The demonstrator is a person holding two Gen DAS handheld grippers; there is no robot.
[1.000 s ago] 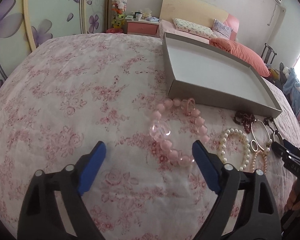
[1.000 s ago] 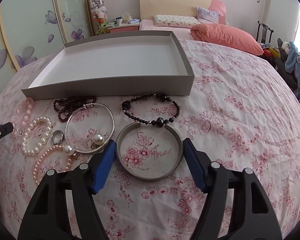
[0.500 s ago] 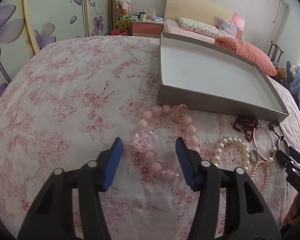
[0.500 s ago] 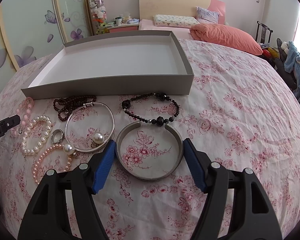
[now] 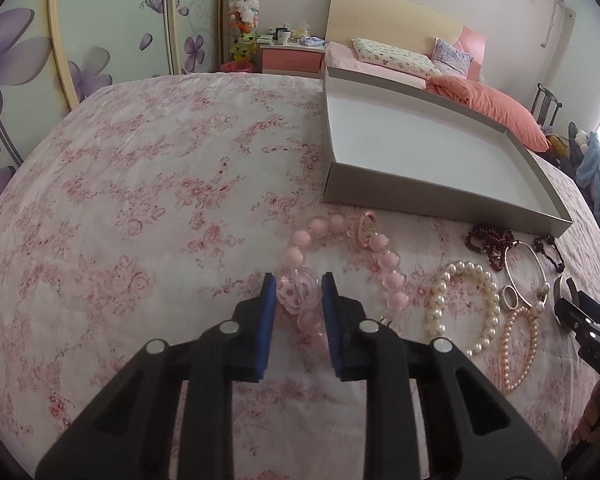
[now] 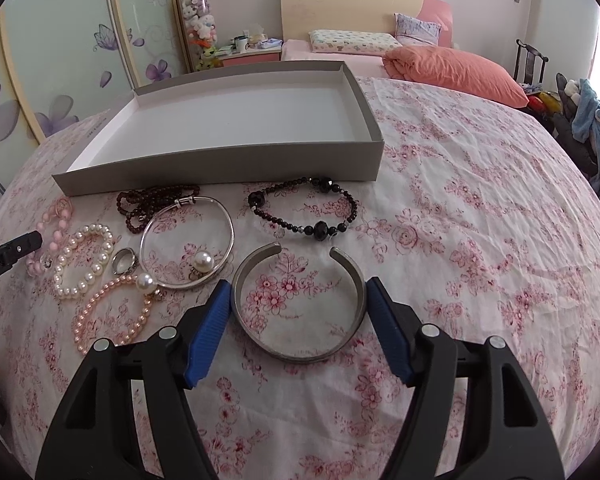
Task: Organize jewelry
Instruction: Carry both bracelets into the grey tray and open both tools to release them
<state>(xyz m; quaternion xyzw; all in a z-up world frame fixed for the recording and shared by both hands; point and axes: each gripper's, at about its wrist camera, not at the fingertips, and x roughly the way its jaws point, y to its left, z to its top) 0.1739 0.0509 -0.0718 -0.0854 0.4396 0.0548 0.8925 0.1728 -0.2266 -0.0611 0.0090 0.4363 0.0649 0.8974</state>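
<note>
Pink bracelet [image 5: 340, 264] beside pearl bracelet [image 5: 464, 304]

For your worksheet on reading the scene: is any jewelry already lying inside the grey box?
No: in the right wrist view the grey box shows only its bare white floor, while the silver cuff lies on the bedspread.
</note>
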